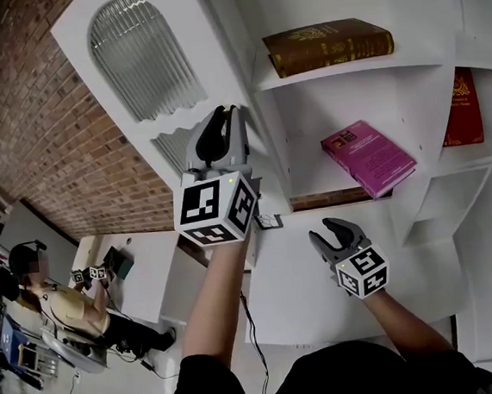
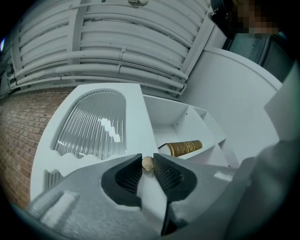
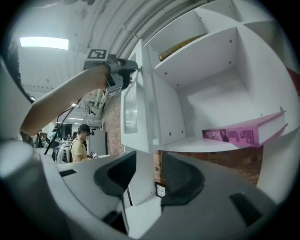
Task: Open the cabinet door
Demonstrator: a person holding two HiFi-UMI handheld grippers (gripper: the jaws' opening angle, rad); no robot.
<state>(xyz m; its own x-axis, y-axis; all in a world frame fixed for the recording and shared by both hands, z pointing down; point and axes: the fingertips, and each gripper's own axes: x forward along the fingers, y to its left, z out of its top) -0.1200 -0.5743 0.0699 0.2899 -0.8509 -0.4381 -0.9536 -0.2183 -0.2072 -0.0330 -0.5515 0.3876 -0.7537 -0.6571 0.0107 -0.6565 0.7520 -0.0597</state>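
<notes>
The white cabinet door, with its arched pane of ribbed glass, stands swung out to the left of the open shelves. My left gripper is raised at the door's inner edge. In the left gripper view its pads press on both sides of a small brass knob, so the left gripper is shut on it. In the right gripper view the left gripper sits at the door's edge. My right gripper hangs lower, over the white counter, and is open with nothing between its jaws.
Inside the cabinet a brown book lies on the top shelf, a pink book on the shelf below, and a red book stands at the right. A brick wall runs at the left. A seated person is at lower left.
</notes>
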